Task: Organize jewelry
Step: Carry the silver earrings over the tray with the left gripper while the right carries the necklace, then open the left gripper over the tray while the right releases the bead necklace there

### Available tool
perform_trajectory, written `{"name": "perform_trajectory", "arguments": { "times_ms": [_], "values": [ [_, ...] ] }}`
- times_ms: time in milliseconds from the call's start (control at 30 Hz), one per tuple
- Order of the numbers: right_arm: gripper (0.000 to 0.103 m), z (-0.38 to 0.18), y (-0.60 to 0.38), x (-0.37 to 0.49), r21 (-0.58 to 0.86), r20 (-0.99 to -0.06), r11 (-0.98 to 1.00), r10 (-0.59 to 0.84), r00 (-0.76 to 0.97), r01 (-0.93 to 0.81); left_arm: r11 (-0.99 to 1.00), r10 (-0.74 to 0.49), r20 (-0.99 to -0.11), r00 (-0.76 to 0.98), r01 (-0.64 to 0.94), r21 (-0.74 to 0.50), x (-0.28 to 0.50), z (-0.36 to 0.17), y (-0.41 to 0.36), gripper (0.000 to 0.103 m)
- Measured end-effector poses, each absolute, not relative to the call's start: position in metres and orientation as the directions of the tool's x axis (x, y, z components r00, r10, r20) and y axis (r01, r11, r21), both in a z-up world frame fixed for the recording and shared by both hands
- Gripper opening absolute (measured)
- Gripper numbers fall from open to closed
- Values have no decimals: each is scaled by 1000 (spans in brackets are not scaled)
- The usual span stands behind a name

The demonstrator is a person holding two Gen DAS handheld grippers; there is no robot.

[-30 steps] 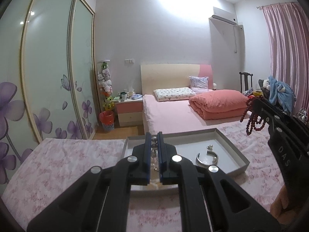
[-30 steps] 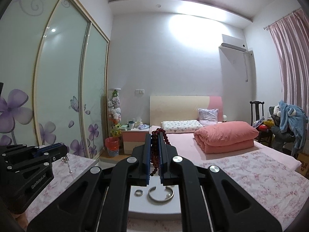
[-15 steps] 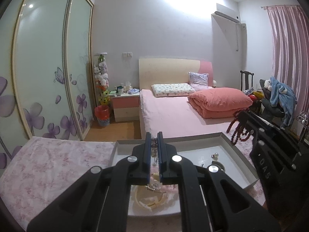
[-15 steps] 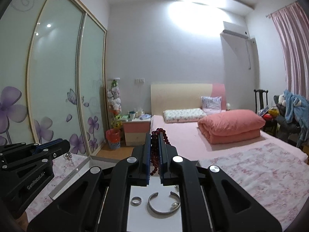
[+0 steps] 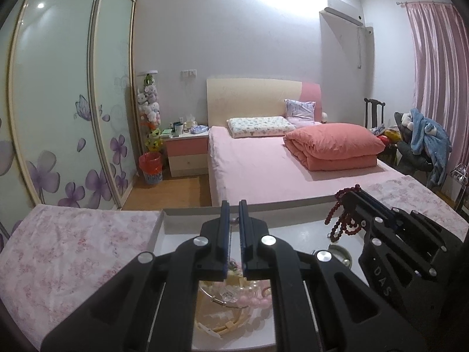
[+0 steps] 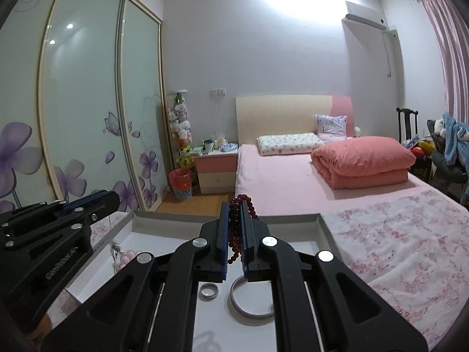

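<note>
Holding dark red bead bracelet [image 6: 234, 234] in right gripper [image 6: 234, 236], jaws pinched on it, above white tray [image 6: 322, 223]. Left gripper [image 5: 233, 234] nearly closed on thin chain with small charm [image 6: 114, 248], I think, hard to see. Silver ring [image 6: 208, 290] and silver bangle [image 6: 249, 302] already in tray, pink bead string [image 5: 252, 299] too. Roughly halfway: both held pieces not yet set down in tray.
</note>
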State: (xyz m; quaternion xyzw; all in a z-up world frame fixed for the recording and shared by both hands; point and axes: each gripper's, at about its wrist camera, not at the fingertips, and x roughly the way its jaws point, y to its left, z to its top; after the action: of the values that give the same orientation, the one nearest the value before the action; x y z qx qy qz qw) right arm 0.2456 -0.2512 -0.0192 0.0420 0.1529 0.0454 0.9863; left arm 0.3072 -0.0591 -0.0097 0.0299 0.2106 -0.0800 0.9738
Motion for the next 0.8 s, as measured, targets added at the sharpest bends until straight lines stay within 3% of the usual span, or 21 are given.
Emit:
{"name": "perform_trajectory", "arguments": {
  "times_ms": [100, 200, 233, 533, 700, 800],
  "values": [
    [11, -23, -252, 250, 125, -334, 987, 136, 933, -99, 987, -137, -432, 891, 159, 15, 313, -15, -54, 12],
    [34, -24, -253, 248, 124, -339, 988, 134, 931, -97, 990, -125, -439, 890, 142, 6, 316, -17, -50, 32],
    [40, -23, -253, 247, 121, -336, 988, 131, 933, -95, 991, -122, -440, 890, 137, 1, 316, -17, -47, 33],
    [40, -14, -257, 234, 110, -318, 990, 115, 941, -84, 994, -100, -435, 895, 110, -3, 301, -9, -33, 34],
    [40, -7, -262, 218, 103, -305, 992, 99, 947, -71, 996, -86, -423, 902, 95, -2, 285, 1, -26, 42],
    [48, 0, -265, 203, 101, -285, 994, 78, 956, -50, 996, -78, -418, 905, 84, -3, 271, 5, -17, 49]
  ]
}}
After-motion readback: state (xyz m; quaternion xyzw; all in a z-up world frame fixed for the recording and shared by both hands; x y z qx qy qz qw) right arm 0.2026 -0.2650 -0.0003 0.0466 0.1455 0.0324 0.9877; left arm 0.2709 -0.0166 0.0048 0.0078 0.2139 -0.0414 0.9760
